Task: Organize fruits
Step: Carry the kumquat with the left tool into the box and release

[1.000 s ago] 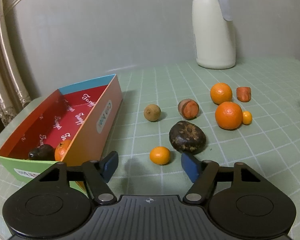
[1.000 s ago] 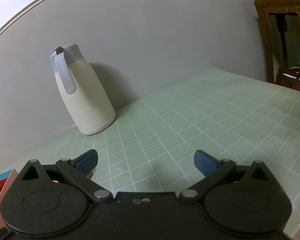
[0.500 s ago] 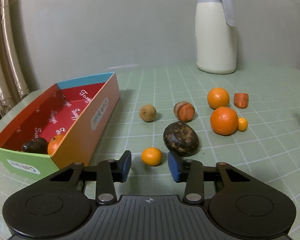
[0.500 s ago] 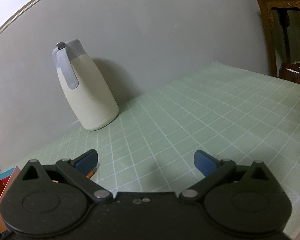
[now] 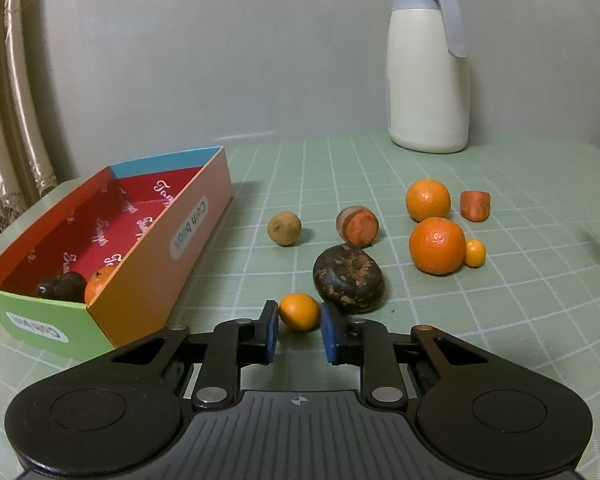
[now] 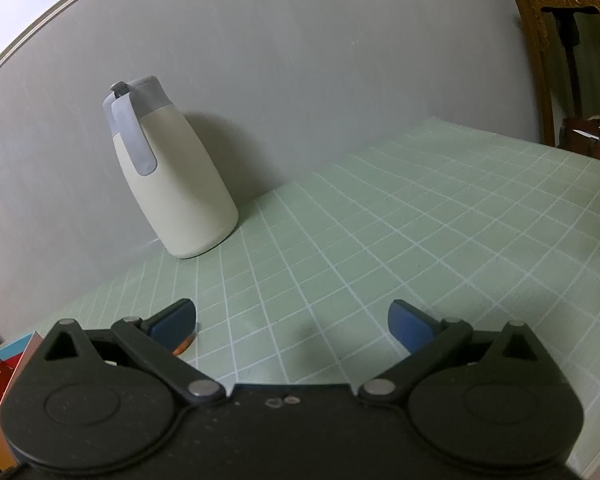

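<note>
A small orange kumquat [image 5: 299,312] lies on the green checked tablecloth between the blue pads of my left gripper [image 5: 299,326]. The jaws are closing on it and both pads touch its sides. Just behind it sits a dark mottled fruit [image 5: 348,278]. Farther back lie a brown longan [image 5: 284,228], a cut carrot stub [image 5: 358,226], two oranges [image 5: 428,200] [image 5: 436,245], a second kumquat [image 5: 475,253] and another carrot piece [image 5: 475,206]. The colourful box [image 5: 198,216] at left holds a dark fruit [image 5: 62,288] and an orange [image 5: 100,286]. My right gripper [image 6: 292,320] stands open over bare cloth.
A cream jug with a grey lid [image 5: 428,80] [image 6: 172,184] stands at the back by the wall. A curtain hangs at far left. A wooden stand [image 6: 560,40] is beyond the table's right edge. The box's corner [image 6: 4,360] shows at the right wrist view's lower left.
My left jaws have come together from wide apart until the pads reach the small kumquat. The right gripper has stayed open and in place.
</note>
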A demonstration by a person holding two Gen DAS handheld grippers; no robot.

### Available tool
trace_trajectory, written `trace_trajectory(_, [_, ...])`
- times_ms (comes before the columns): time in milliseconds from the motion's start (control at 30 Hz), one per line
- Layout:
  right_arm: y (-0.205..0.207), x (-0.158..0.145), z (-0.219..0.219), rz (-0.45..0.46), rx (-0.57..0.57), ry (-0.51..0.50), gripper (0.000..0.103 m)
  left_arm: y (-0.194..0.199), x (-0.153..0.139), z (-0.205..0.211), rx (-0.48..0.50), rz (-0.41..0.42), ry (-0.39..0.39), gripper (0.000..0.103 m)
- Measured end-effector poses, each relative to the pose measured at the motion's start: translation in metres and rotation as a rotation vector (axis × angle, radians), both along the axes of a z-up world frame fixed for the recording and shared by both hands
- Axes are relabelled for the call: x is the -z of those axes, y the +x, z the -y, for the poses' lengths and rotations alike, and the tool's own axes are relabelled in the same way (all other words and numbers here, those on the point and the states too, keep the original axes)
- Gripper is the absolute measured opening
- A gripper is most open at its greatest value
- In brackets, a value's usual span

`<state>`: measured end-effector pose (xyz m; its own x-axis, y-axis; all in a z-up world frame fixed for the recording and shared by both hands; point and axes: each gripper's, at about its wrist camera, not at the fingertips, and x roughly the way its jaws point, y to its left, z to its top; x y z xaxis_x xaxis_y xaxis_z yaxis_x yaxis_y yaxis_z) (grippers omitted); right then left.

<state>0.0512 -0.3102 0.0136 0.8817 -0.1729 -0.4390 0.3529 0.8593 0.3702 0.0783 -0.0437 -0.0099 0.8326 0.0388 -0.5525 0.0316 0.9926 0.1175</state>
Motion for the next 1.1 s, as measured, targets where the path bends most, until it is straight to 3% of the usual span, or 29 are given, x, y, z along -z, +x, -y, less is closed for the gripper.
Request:
trace_trajectory(233, [0.001,0.002,-0.002,-0.004,-0.006,-0.004,0.103,-0.005,-0.005,-0.004,-0.005,0.014,-0.009,0.023])
trace_trajectory(533, [0.004,0.003,-0.008,-0.007,-0.019,-0.018,0.103,-0.011,-0.037,-0.03,-0.056,0.115,0.006,0.023])
trace_trajectory(733, [0.007,0.004,-0.016,-0.019,-0.034,-0.037,0.103,-0.005,-0.049,-0.067,-0.139,0.147,0.015,0.023])
trace_trajectory(1100, [0.014,0.007,-0.029,-0.041,-0.047,-0.077,0.103,0.007,-0.041,-0.125,-0.285,0.144,-0.007,0.023])
